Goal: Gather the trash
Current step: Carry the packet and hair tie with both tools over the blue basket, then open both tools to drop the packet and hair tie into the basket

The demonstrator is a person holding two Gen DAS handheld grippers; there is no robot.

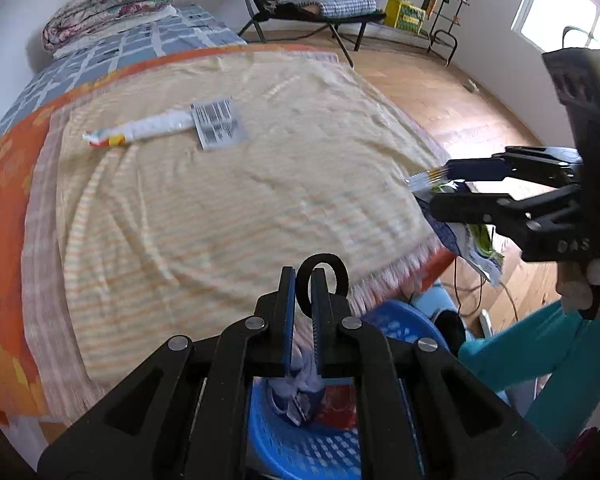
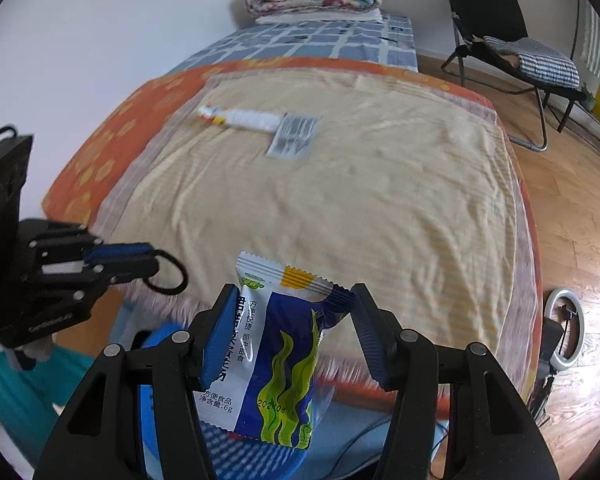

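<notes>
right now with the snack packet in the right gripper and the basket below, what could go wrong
1. The snack packet looks pinched only along one side in the right gripper, with most of it hanging free, so it may slip out and miss the blue basket beside the bed.
2. The left gripper is shut on a black ring and some crumpled wrapping; they could snag on release.
3. The white wrapper and barcode label on the yellow blanket could be left behind.
</notes>
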